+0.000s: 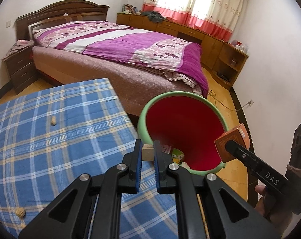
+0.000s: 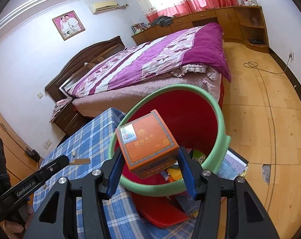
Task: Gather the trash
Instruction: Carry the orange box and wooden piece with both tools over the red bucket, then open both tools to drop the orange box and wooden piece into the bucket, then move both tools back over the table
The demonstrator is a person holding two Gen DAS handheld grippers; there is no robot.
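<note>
The left tool (image 1: 147, 151) is clamped tight on a small stack of flat wooden pieces (image 1: 147, 153), held at the near edge of the surface under its blue plaid cloth (image 1: 50, 139), just beside the rim of the waste bin (image 1: 150, 107). Seen from the right wrist, that same piece shows as a thin flat strip (image 2: 81, 161) projecting from the left tool's tip over the cloth. The right tool (image 2: 148, 159) grips an orange cardboard box (image 2: 148, 145), its blue pads (image 2: 185, 169) pressed against opposite sides, the box tilted with one corner downward. The box hangs over the open mouth of the bin, which has a green rim and red interior and stands close against the corner of the surface. Printed paper and packaging (image 2: 198, 156) already lie at the bottom of the bin. Peanut shells (image 1: 53, 121) lie scattered on the cloth, well apart from one another. A booklet (image 2: 233, 164) lies on the wooden floor (image 2: 270, 129) beside the bin. A bed with a purple quilt (image 1: 130, 45) stands behind the bin. A hand (image 1: 262, 199) holds the right tool's grip.
</note>
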